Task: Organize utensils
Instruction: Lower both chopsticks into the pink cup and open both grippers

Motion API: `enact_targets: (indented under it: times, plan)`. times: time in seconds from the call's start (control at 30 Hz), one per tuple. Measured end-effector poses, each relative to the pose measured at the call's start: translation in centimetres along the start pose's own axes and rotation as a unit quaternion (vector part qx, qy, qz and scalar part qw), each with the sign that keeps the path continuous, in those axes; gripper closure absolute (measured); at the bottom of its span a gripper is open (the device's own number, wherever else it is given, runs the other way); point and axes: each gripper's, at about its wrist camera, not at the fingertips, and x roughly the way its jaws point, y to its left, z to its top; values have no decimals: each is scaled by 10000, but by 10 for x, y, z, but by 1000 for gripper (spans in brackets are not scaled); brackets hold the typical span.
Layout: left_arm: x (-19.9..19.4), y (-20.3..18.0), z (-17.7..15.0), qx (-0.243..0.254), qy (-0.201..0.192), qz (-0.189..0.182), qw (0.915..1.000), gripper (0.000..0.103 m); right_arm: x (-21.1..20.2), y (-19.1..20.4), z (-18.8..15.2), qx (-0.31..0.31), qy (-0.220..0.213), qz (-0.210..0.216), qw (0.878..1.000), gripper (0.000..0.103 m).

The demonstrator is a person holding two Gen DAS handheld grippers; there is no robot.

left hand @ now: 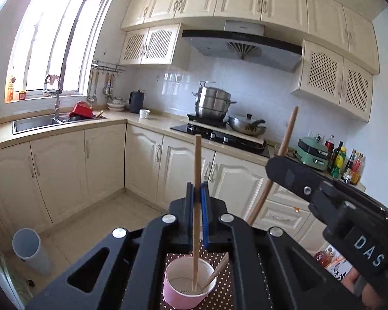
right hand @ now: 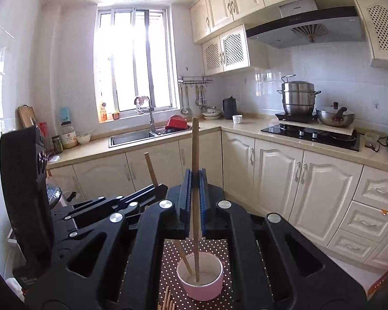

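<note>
My left gripper (left hand: 198, 193) is shut on a wooden chopstick (left hand: 197, 170) held upright, its lower tip inside a pink cup (left hand: 186, 294) on a brown dotted mat (left hand: 225, 292). My right gripper (right hand: 194, 180) is shut on a second wooden chopstick (right hand: 194, 155), also upright with its tip in the pink cup (right hand: 201, 286). The right gripper (left hand: 279, 165) shows in the left wrist view with its chopstick (left hand: 287, 134). The left gripper (right hand: 159, 188) shows in the right wrist view with its chopstick (right hand: 150, 165). Both sticks stand in the cup together.
Several more chopsticks (right hand: 168, 299) lie on the dotted mat (right hand: 173, 266) in front of the cup. Cream cabinets, a sink (right hand: 132, 135), a stove (right hand: 313, 133) with pots, and bottles (left hand: 346, 162) line the counters. A grey bin (left hand: 29, 249) stands on the floor.
</note>
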Motion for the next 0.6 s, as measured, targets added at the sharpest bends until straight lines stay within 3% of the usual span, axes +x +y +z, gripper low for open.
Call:
enact_targets:
  times: [0.4,0.43,0.5,0.6]
  plan:
    - [18,4,-29,247,578,-4,9980,96,21,-15,-44,121,695,-76,9975,97]
    - [18,4,-30,259,602,-1,9978,94,21,-16,-46,118,743,-85,9971,97]
    - [15,5,-33,289,640,48,9975,71,23,-18,-51,201,837,-82,9963,97]
    - [11,7,-38,349,614,124,9974,64,23,-24,-56,344,928,-96,9950,97]
